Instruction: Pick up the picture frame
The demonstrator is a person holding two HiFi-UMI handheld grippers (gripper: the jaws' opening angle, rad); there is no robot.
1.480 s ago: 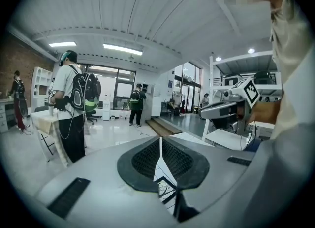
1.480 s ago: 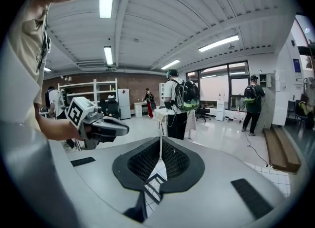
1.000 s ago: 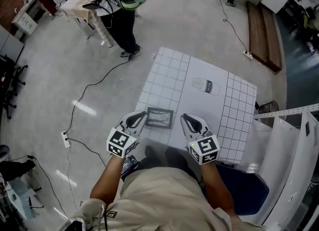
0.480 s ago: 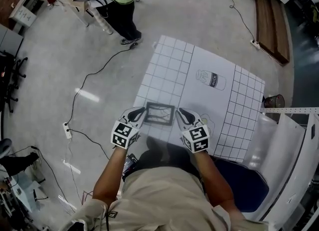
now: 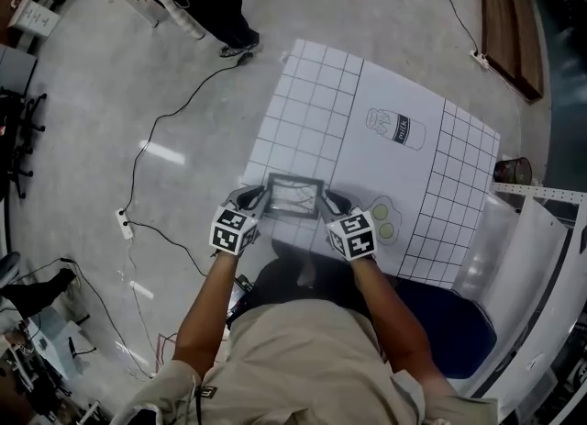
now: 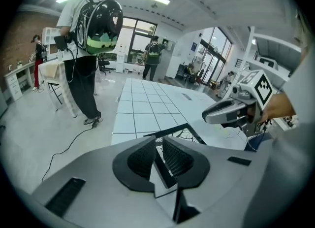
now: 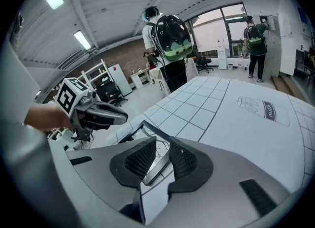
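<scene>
Left gripper [image 5: 251, 197] and right gripper [image 5: 332, 201] each pinch a frame [image 5: 293, 195] end (grasp looks set); next, lift it level.

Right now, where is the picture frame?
In the head view, the picture frame is at the near edge of the white gridded mat, its two ends between the jaws of the left gripper and right gripper.

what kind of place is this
Probably a robotics lab or workshop set up for recording: a gridded table with a printed milk bottle outline, cables across the concrete floor, and a person wearing a backpack.
</scene>
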